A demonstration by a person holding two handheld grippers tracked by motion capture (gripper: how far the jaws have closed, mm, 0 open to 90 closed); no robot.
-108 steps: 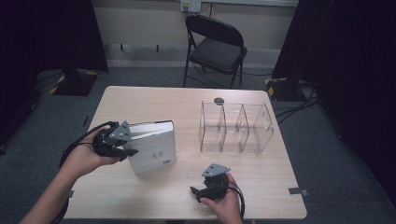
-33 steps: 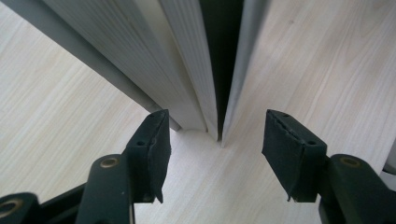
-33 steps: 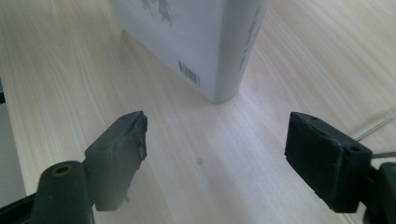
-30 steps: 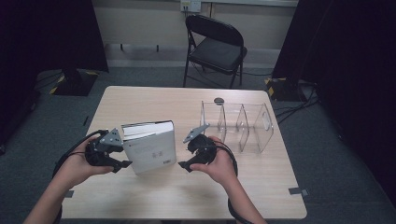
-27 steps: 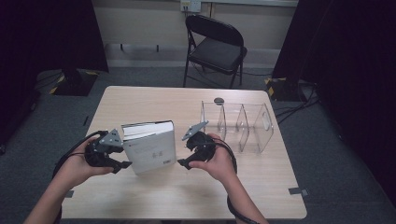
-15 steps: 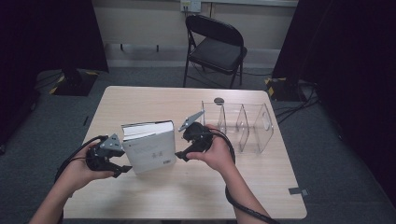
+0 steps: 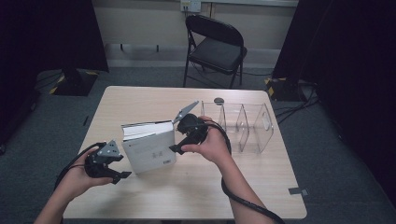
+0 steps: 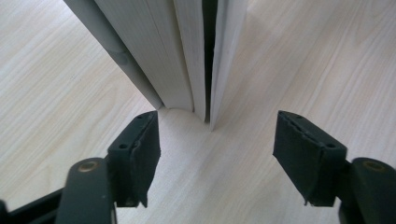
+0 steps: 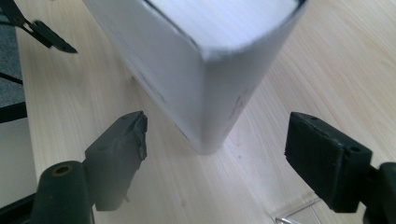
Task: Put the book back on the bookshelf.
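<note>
Standing upright near the middle of the pale wooden tabletop (image 7: 140,100), the thick white paperback book (image 7: 149,149) has its cover facing the near edge and its white page block on top, as the high view shows. The left hand-held gripper (image 7: 119,171) sits low just beside the book's lower left corner, held in the person's left hand (image 7: 77,179) close to the near left corner of the tabletop; its jaws have just been opening and they stand apart, released. The right hand-held gripper (image 7: 175,148) is at the book's right edge, carried in the person's right hand (image 7: 212,147), with its grey three-cornered plate tilted up above the book's top right corner. A clear plastic divided rack (image 7: 243,126) stands toward the right edge, just behind that hand. A black folding chair (image 7: 215,46) waits on the floor beyond the far edge.

From the left gripper view, the book (image 8: 187,51) rises from the tabletop (image 8: 60,93) ahead of the two black jaws, its pages slightly parted into a dark slit. The jaws stand wide to either side and short of it, touching nothing.

From the right gripper view, a corner of the book (image 9: 205,65) points toward the camera, resting on the tabletop (image 9: 327,60). The jaws are spread well apart on either side of that corner, clear of it, so this hand-held gripper is released too.
</note>
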